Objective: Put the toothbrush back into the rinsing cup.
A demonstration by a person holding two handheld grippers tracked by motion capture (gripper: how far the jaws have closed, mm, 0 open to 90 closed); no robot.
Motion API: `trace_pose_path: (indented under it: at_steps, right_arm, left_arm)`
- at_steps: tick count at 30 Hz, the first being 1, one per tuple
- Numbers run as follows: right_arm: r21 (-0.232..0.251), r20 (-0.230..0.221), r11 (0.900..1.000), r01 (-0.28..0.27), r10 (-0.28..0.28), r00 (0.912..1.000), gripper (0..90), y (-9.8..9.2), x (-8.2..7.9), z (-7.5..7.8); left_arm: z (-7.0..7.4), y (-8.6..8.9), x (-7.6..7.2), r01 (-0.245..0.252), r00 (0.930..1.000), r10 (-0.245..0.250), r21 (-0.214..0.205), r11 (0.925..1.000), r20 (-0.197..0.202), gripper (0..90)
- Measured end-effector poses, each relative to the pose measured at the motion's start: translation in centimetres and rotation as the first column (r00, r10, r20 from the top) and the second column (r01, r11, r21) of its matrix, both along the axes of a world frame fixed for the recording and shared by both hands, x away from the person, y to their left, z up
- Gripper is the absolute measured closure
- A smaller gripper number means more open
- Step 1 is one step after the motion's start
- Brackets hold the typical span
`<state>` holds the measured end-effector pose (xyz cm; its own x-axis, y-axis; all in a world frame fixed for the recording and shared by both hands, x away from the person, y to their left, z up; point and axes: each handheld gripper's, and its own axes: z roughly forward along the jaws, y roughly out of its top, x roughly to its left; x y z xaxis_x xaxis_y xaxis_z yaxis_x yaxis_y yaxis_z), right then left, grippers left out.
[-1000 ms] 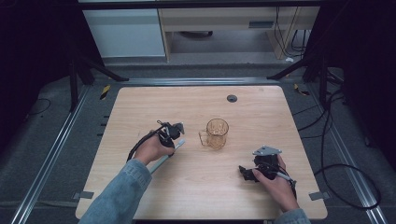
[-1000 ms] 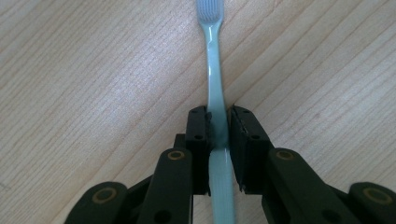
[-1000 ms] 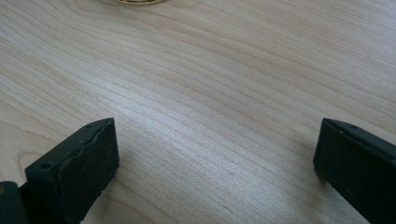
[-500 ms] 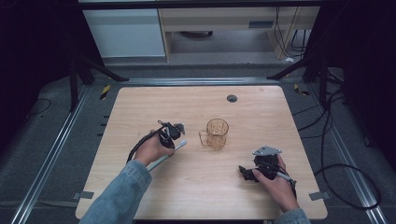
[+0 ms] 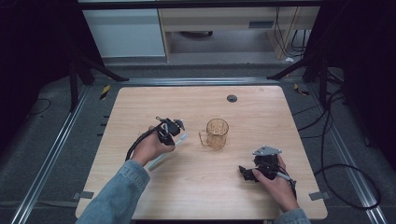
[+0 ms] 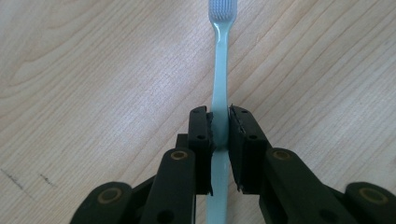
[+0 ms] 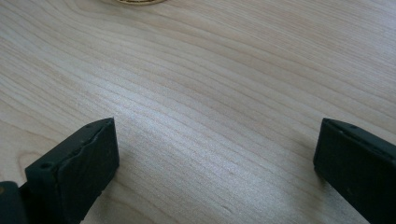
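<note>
We see the pale wooden tabletop (image 5: 140, 107) with much free surface around both claws. The left claw (image 6: 220, 126) is clenched on the handle of the light-blue plastic toothbrush (image 6: 219, 84), and the pads press it from both sides. The white bristle head points away from this claw, and the handle end comes out behind it toward the front edge of the tabletop. In the high view, the amber ribbed glass mug (image 5: 216, 133) stands upright just to the right of the left claw (image 5: 173, 131), apart from it, its handle turned toward this claw. We cannot see anything inside the mug. The right claw (image 7: 215, 154) is released, its jaws wide, with bare wood between them. It rests near the front right corner, with the mug ahead of it and well apart.
</note>
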<state>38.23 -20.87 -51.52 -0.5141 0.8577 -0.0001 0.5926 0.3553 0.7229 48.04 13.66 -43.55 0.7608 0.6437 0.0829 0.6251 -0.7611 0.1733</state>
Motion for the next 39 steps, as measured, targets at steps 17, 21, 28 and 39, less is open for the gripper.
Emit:
trace_pose_path:
  at_steps: [17,21,28,39]
  right_arm:
    - [0.0,-0.001,1.0,0.0,0.0,1.0,0.4,0.0,0.0,0.0]
    - [0.0,0.0,1.0,0.0,0.0,1.0,0.4,0.0,0.0,0.0]
    - [0.0,-0.001,1.0,0.0,0.0,1.0,0.4,0.0,0.0,0.0]
    - [0.0,-0.001,1.0,-0.001,0.001,1.0,0.4,0.0,0.0,0.0]
  left_arm:
    - [3.2,-0.2,-0.4,0.011,0.9951,-0.004,-0.071,0.9974,0.099,78.9]
    - [4.0,-0.4,-0.6,0.021,0.9919,-0.007,-0.106,0.9942,0.127,78.9]
    - [5.0,-0.5,-0.8,0.018,0.9847,0.015,-0.191,0.9815,0.173,78.9]
    - [6.8,-1.7,-1.6,0.052,0.9654,0.032,-0.312,0.9487,0.259,78.9]
